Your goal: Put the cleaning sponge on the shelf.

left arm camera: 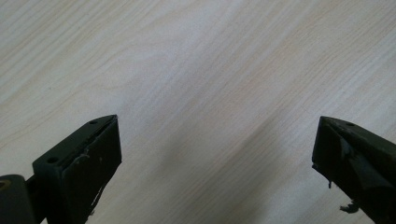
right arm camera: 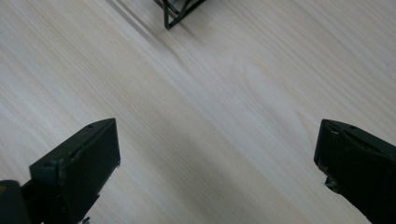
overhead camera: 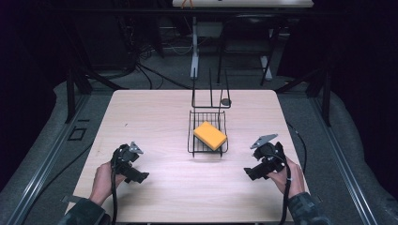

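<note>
Pale wood-grain worktop (overhead camera: 155, 112), set in a dark room with stands and cables behind its far edge. Black wire basket (overhead camera: 192, 140) at the worktop's centre, holding a yellow-orange block (overhead camera: 210, 135) that lies tilted inside it. Upright black wire frame (overhead camera: 211, 96) just beyond the basket, toward the far edge. Left gripper (overhead camera: 137, 176) near the front-left corner, jaws spread wide over bare wood. Right gripper (overhead camera: 252, 173) near the front-right corner, jaws likewise wide apart and holding nothing; a basket corner appears in the right gripper view.
</note>
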{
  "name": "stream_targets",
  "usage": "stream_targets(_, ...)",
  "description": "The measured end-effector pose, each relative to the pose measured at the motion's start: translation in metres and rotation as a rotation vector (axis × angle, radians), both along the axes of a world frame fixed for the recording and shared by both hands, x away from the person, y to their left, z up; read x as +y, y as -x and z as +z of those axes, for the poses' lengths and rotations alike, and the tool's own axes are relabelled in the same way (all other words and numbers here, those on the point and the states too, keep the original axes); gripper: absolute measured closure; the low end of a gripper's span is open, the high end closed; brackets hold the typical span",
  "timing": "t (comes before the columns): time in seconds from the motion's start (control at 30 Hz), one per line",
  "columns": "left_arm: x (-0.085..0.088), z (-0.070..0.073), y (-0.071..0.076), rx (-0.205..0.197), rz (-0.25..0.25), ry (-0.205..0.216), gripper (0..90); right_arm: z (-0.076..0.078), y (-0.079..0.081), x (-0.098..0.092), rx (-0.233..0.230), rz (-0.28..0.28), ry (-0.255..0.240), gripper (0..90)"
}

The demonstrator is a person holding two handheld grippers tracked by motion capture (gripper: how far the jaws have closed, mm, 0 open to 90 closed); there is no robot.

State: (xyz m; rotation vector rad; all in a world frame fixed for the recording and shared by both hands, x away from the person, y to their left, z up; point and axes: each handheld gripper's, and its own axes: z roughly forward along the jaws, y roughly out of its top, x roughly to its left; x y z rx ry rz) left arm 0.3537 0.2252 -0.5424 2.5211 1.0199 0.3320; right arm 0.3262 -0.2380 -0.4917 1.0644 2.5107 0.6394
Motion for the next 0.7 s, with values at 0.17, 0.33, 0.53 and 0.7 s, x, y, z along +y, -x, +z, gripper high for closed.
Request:
stream_targets(0.17,-0.001,0.0,0.0,-0.002,-0.003,-0.003,1.7,-0.011,0.017,-0.02,-0.006,-0.065,-0.023,0.4)
stream_targets(0.33,-0.001,-0.001,0.0,0.002,-0.006,-0.005,1.7,-0.022,0.023,-0.035,0.025,-0.098,-0.011,0.0)
stream_targets(0.53,-0.002,-0.002,-0.002,0.008,-0.01,-0.009,1.7,-0.043,0.027,-0.047,0.084,-0.136,0.007,0.0)
stream_targets(0.7,-0.002,-0.002,-0.004,0.024,-0.032,0.022,0.1,-0.048,0.026,-0.052,0.088,-0.163,0.036,0.0)
